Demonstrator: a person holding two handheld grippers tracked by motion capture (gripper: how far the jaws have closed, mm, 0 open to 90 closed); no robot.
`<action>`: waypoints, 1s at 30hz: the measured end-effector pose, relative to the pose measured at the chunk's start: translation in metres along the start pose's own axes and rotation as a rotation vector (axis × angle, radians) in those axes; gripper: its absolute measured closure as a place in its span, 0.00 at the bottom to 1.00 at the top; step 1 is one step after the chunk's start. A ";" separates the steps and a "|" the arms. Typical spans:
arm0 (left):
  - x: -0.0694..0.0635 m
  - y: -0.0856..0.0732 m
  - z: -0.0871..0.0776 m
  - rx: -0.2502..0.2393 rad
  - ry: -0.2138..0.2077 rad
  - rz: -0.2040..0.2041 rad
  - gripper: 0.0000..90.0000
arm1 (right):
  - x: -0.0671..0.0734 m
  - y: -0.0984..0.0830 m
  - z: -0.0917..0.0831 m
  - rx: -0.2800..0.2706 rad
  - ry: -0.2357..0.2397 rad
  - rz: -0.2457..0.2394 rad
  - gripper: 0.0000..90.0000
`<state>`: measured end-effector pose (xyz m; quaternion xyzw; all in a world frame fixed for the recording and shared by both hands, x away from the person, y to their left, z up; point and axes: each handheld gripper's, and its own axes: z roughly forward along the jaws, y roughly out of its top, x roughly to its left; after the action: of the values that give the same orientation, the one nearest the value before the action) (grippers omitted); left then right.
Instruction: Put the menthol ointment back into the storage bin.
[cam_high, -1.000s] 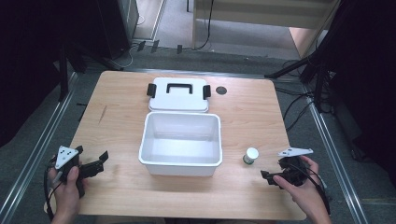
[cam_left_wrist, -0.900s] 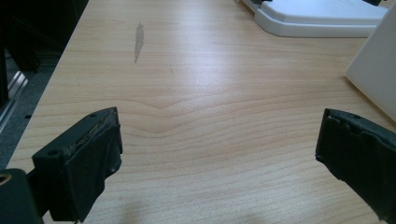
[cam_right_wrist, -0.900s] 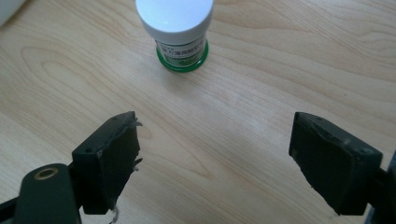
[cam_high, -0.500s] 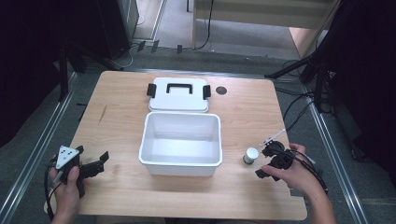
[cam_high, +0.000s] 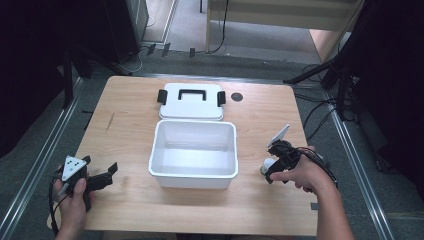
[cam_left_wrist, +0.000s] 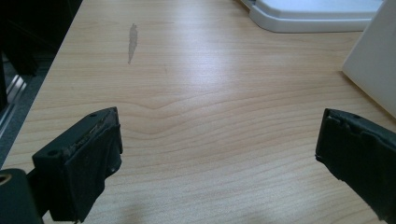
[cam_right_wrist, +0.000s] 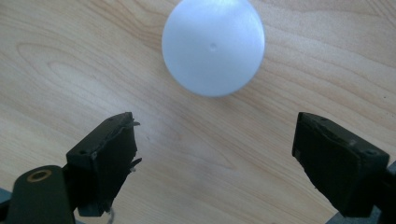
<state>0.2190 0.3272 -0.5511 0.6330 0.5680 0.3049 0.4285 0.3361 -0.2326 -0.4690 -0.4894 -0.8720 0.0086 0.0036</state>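
Since a second ago the right gripper (cam_high: 270, 169) has travelled from the table's right edge inward to the small white jar (cam_high: 268, 164) and now tilts down over it, while the left gripper (cam_high: 102, 176) has kept its place near the front left corner. Seen along the right gripper's own jaws, the jar's round white lid (cam_right_wrist: 213, 45) sits just ahead of the tips and between their lines – the jaws stand wide apart, touching nothing, with bare wood between them. The jar stands on the table (cam_high: 130, 125) just right of the tub (cam_high: 193, 154), near that tub's front right corner. In the left gripper view the jaws are likewise spread wide over bare wood and hold nothing; the tub's white wall (cam_left_wrist: 373, 60) shows at the right edge. The tub is open and white, set at the middle of the table, and its lid (cam_high: 191, 101) lies flat just behind it, black handle up, a black clasp at each end. A small dark disc (cam_high: 237, 96) sits in the tabletop just right of the lid. The top is pale wood with clear grain and one short grey smear (cam_left_wrist: 132, 42) toward the left side. Around the table the floor is grey – metal rails run along both sides, cables trail at the right, and dark stands and a light wooden frame fill the far end.
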 end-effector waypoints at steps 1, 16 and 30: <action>0.000 0.000 0.000 -0.003 0.000 -0.002 0.01 | 0.000 0.002 0.000 0.002 0.002 0.006 0.17; 0.000 0.000 0.000 -0.003 -0.001 -0.010 0.01 | -0.003 0.022 -0.004 -0.038 0.034 0.100 0.31; 0.000 0.000 0.000 -0.003 -0.003 -0.012 0.01 | 0.001 0.038 0.001 -0.004 0.037 0.143 0.50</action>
<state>0.2193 0.3275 -0.5513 0.6295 0.5707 0.3019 0.4322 0.3677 -0.2117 -0.4706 -0.5505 -0.8346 -0.0017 0.0179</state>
